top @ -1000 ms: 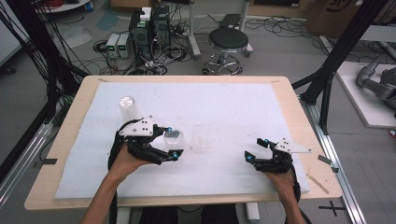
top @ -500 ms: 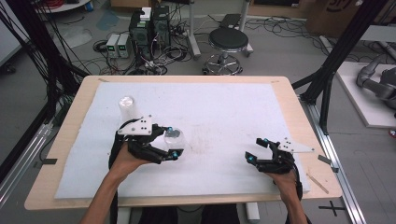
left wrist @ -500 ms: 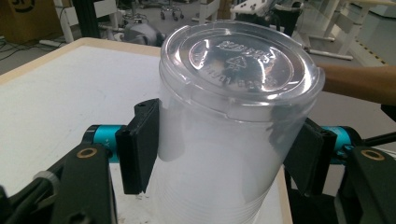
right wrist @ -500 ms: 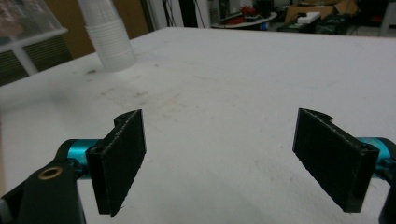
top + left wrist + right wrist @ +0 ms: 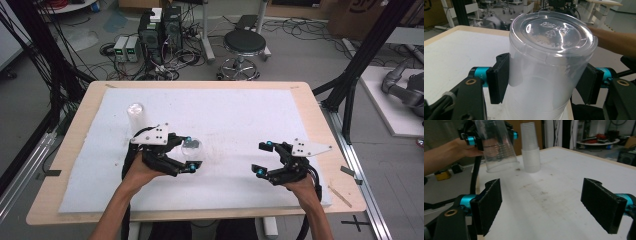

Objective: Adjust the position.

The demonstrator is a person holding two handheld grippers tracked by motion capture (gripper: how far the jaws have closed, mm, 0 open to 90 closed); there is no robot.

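At the left of the high view, a stack of clear plastic cups (image 5: 135,116) stands inverted and upright on the white foam mat (image 5: 235,115) that covers the light wooden bench (image 5: 320,120). The same stack (image 5: 530,150) appears in the right gripper view, resting on the mat just beside the held cup. Near the stack, toward the person's side, the left tool (image 5: 191,155) is held by the person's left hand (image 5: 137,172) and is clamped on a single clear plastic cup (image 5: 191,148). In the left gripper view the two black jaws press against opposite sides of this cup (image 5: 549,67), which is inverted, with its closed base (image 5: 552,31) uppermost and embossed with a recycling mark. In the right gripper view the cup (image 5: 496,147) is tilted, and its open rim hangs just above the mat without touching it. The centre of the mat carries faint dark smudges (image 5: 536,187). At the right, well apart from the cup, the right tool (image 5: 264,159) is held by the person's right hand (image 5: 300,185) low over the mat. Its jaws stand wide apart with nothing between them, and the right gripper view shows bare mat between the two black pads (image 5: 490,203). Beyond the bench, a black round stool (image 5: 245,45) stands on the floor among cables.
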